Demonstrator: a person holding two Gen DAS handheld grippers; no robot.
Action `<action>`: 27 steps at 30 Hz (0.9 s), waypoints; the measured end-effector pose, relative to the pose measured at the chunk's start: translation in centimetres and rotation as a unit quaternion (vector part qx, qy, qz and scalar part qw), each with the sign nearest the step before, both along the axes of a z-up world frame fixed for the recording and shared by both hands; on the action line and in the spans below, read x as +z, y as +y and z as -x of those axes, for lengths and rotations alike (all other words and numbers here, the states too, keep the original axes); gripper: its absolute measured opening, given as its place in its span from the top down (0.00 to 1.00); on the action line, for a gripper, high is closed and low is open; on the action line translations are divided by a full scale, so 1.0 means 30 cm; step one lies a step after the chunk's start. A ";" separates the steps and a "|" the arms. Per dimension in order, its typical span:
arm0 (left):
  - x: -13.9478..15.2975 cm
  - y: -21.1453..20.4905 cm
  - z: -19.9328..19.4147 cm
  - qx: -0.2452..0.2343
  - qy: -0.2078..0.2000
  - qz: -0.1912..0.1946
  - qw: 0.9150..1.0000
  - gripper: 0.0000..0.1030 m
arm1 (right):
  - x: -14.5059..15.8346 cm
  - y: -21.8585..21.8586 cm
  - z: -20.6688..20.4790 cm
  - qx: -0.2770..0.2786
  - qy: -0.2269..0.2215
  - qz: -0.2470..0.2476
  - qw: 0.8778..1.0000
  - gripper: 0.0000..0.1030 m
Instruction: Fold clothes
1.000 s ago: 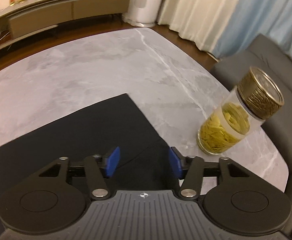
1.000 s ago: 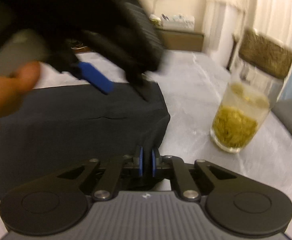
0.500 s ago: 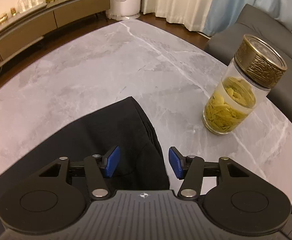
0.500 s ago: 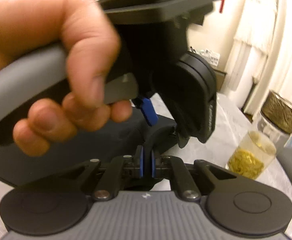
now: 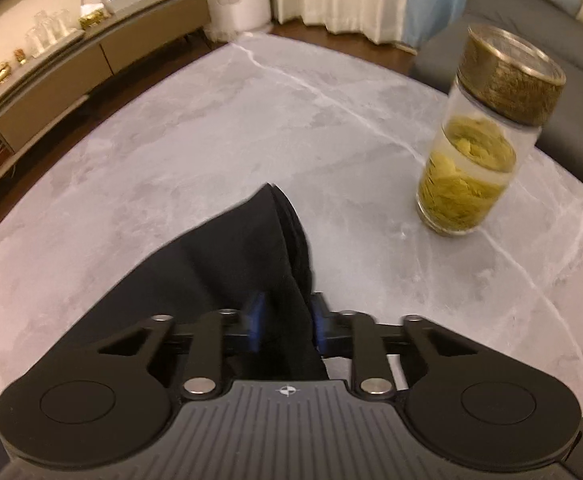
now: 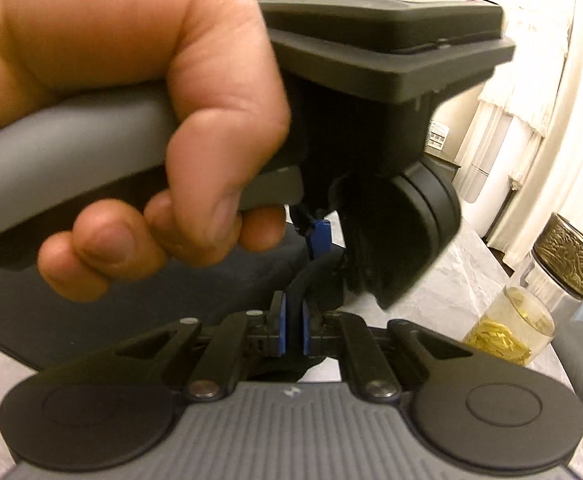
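Left wrist: black garment fold pinched between left tongs; right tongs seemingly likewise.

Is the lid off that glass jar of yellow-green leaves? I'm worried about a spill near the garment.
No: in the left wrist view the glass jar stands upright on the table with its bronze lid on.

Closed in since a second ago — left gripper, then wide apart over the black garment, now clamped on a raised fold. Swung in from 11 o'clock in the right wrist view — hand, now filling the upper frame.
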State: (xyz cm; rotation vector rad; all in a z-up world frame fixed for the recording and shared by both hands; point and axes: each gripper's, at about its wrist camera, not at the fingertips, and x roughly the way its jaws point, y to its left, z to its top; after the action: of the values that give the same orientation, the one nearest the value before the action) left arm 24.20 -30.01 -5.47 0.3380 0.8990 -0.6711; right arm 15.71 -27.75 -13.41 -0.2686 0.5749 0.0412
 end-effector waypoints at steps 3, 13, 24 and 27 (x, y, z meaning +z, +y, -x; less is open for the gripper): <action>0.034 0.126 0.015 0.042 -0.003 0.060 0.997 0.91 | 0.014 0.031 0.021 0.017 -0.014 0.004 1.000 0.93; -0.053 0.535 0.017 0.197 0.055 0.197 0.959 0.88 | -0.032 0.243 0.059 0.096 0.020 0.036 0.995 0.87; -0.148 0.572 -0.033 0.245 0.113 0.242 0.932 0.43 | 0.040 0.176 0.150 0.081 0.043 -0.032 0.995 0.53; -0.164 0.578 -0.045 0.252 0.118 0.256 0.926 0.42 | 0.075 0.109 0.133 0.087 0.062 -0.130 0.986 0.53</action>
State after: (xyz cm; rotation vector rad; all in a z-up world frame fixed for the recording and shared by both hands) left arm 25.55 -12.67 -10.39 -0.4431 0.9510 -0.4445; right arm 11.73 -24.48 -11.17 -0.0620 0.6612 0.3017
